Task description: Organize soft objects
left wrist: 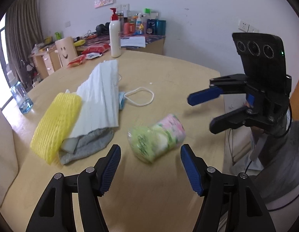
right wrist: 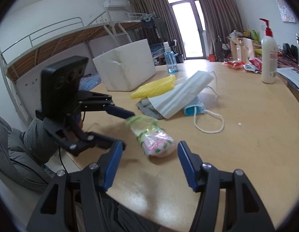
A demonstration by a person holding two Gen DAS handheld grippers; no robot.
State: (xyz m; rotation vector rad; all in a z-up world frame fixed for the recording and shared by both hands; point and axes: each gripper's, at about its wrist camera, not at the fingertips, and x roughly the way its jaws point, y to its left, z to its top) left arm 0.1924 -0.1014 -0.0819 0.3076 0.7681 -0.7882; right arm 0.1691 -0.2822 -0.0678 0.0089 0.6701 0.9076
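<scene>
A soft roll in a green and pink plastic wrap lies on the wooden table, also in the right wrist view. My left gripper is open just in front of it, touching nothing. My right gripper is open, with the roll's pink end just beyond its fingertips; it shows in the left wrist view to the right of the roll. To the left lies a pile: yellow foam net, white foam sheet, grey cloth, blue face mask with white ear loop.
A white lotion pump bottle stands at the table's far side beside red snack packets. A blue spray bottle and a white foam box stand at the left edge. A cluttered desk lines the wall.
</scene>
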